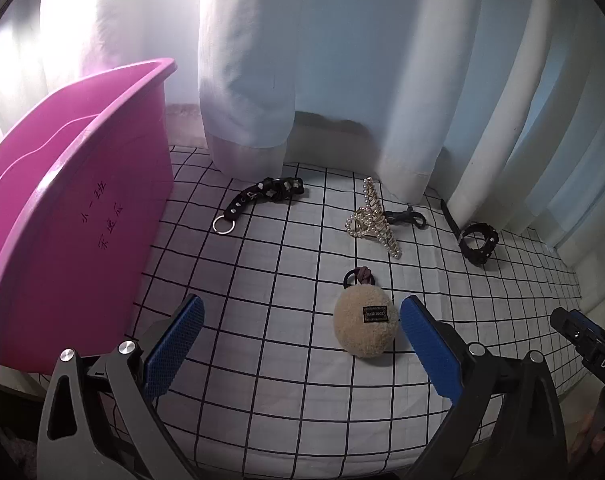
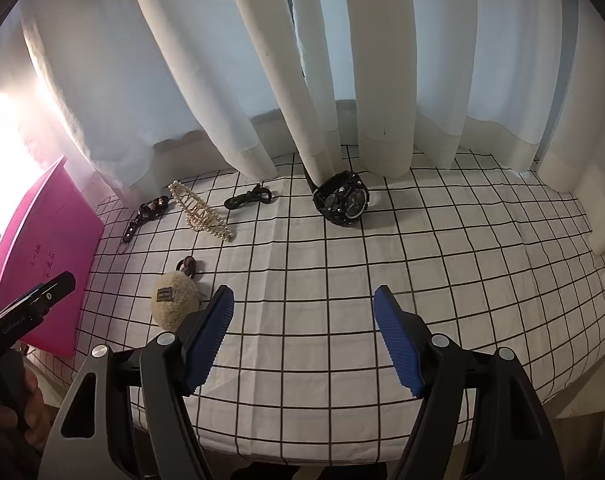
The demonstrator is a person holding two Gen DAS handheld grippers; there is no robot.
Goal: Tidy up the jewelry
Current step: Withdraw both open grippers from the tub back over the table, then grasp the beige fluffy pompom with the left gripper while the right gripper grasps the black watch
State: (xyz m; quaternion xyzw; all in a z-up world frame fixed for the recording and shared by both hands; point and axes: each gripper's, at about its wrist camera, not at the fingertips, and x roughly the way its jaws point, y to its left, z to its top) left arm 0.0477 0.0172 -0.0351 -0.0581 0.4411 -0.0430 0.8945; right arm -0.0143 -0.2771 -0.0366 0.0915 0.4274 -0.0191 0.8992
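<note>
The left gripper [image 1: 300, 338] stood wide open over the checked sheet [image 1: 282, 400], nothing between its blue pads [image 1: 174, 344]. A fluffy beige hair tie [image 1: 365, 322] lay on the sheet just inside the right pad, apart from it. The right gripper [image 2: 304, 338] was also wide open and empty, over bare sheet toward the near edge.

A pink bin [image 1: 74, 208] stood at the sheet's left edge, with handwriting on its side. Along the far edge, by the curtain [image 1: 342, 60], lay a studded black strap [image 1: 262, 196] with a metal ring, nearest the bin, then a pearl claw clip [image 1: 376, 220], with a small black clip [image 1: 406, 216] just beside it. A black watch [image 2: 342, 198] lay further right, at the foot of the curtain, well apart from both grippers.
</note>
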